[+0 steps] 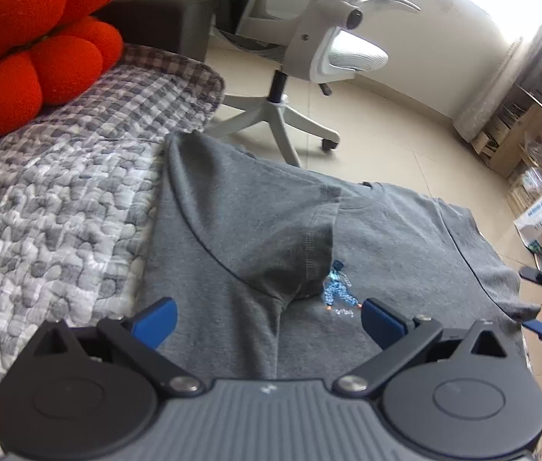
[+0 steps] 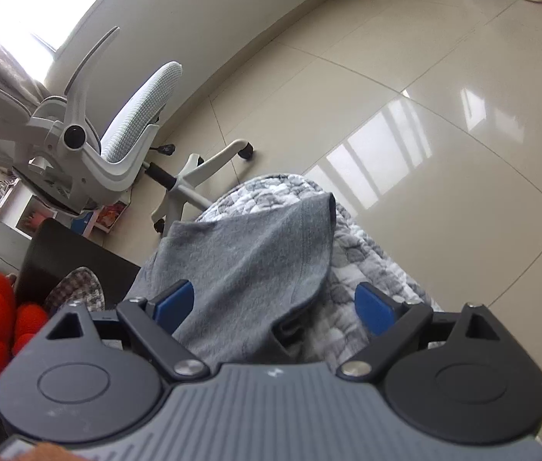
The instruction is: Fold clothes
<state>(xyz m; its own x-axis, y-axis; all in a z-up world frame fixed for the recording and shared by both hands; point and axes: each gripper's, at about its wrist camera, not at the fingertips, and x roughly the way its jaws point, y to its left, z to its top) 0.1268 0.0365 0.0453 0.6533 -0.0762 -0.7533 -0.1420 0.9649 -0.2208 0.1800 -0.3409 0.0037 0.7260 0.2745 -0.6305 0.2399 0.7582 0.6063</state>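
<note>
A grey T-shirt [image 1: 405, 230] with a small blue print lies flat on the quilted checked bed cover [image 1: 60, 199]. One sleeve [image 1: 255, 223] is folded inward over the chest. My left gripper [image 1: 269, 320] hovers open just above the shirt's lower middle, with nothing between its blue pads [image 1: 156, 320]. At the shirt's right edge my right gripper [image 1: 534, 299] is held by a hand. In the right wrist view the other sleeve [image 2: 255, 265] lies spread on the quilt [image 2: 363, 265]. My right gripper [image 2: 275, 309] is open over it, and the pads do not press the cloth.
A red plush cushion [image 1: 33, 50] sits on the bed at the far left. A white office chair [image 1: 309, 61] stands on the tiled floor [image 2: 424, 123] beyond the bed's edge. A dark box [image 1: 156, 23] is behind the cushion. Cluttered shelves [image 1: 520, 134] line the right.
</note>
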